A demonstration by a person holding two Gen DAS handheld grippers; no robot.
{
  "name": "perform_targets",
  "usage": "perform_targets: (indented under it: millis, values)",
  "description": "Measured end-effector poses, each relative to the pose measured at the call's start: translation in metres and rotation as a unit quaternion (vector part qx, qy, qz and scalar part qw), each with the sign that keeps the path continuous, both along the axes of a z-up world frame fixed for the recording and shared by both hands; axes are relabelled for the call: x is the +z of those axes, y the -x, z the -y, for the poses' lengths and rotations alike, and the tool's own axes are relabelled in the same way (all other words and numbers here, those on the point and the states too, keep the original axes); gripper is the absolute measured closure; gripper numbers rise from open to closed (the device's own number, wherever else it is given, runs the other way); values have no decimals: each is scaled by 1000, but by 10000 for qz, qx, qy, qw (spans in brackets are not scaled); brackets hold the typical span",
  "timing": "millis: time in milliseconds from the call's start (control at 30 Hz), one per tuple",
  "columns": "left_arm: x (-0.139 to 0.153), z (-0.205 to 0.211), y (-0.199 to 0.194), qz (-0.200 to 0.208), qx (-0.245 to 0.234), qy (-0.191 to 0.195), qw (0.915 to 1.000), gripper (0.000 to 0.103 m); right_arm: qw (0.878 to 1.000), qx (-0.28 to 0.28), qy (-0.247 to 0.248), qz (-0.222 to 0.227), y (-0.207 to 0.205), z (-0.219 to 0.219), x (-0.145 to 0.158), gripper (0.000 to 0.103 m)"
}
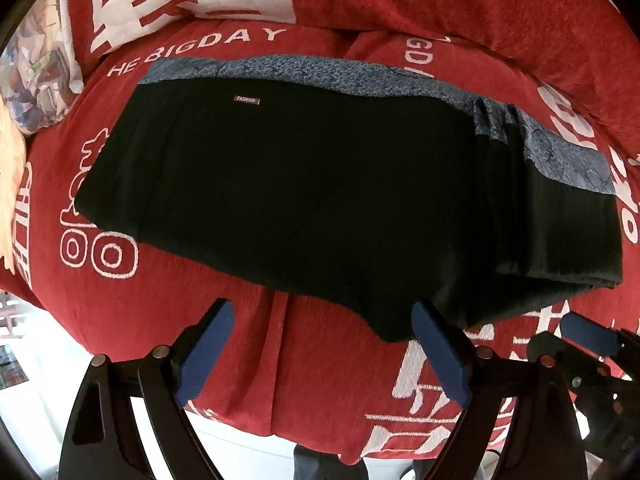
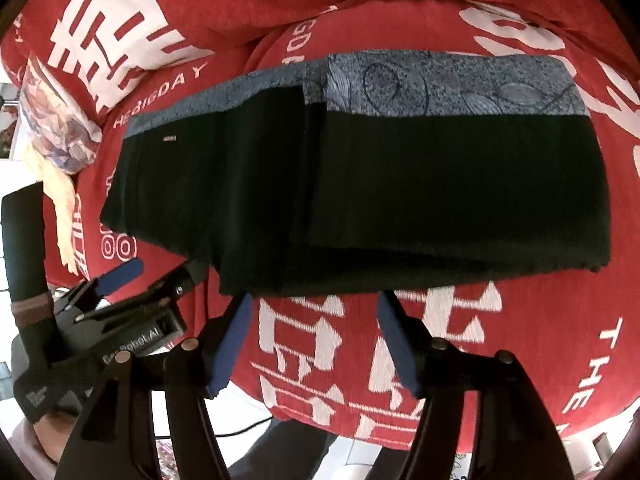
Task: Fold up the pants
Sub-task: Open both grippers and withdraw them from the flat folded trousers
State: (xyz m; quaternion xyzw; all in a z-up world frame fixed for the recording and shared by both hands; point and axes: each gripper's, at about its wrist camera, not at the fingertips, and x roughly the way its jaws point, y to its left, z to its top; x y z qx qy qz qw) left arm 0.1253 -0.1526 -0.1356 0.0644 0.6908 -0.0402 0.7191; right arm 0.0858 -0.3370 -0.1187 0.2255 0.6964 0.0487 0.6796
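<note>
Black pants (image 1: pixel 304 196) beyond both tools

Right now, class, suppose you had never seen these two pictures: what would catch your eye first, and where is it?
First, the black pants, already folded into a compact block in the middle of the scene, with a blue-grey patterned band along their far edge. Next, the bright red sofa cover with white lettering beneath them. Then the left gripper and right gripper, both open, just short of the pants' near edge.

Red sofa cover (image 1: pixel 328 364) — white lettering, patterned pillow (image 1: pixel 36 80), blue-grey patterned cloth (image 2: pixel 452 84)
</note>
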Motion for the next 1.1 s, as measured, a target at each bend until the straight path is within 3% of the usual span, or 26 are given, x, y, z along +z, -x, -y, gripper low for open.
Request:
perform_targets:
  millis: [267, 600, 667, 733, 833, 900, 933, 1100]
  values:
    - [7, -3, 5, 39, -153, 61, 9999, 12, 9998, -127, 139, -22, 10, 0, 14, 24]
    - [9, -8, -2, 80, -182, 160, 9997, 11, 9996, -156, 246, 29, 3, -3, 20, 22]
    - [9, -10, -3, 35, -141, 269, 9995, 0, 9995, -115, 286, 57, 2, -7, 20, 21]
    - [10, -14, -5, 22, -51, 494, 9988, 0, 9994, -100, 312, 87, 2, -9, 21, 20]
    - [8, -14, -5, -9, -69, 460, 9989, 0, 9994, -129, 268, 151, 1, -11, 23, 18]
    - [6, -14, -5, -25, -104, 408, 9991, 0, 9993, -160, 259, 213, 1, -11, 24, 10]
    - [6, -14, -4, -28, -112, 392, 9992, 0, 9991, -165, 314, 246, 1, -11, 24, 0]
    - [3, -17, -2, -78, -95, 304, 9995, 0, 9991, -164, 308, 225, 0, -12, 23, 0]
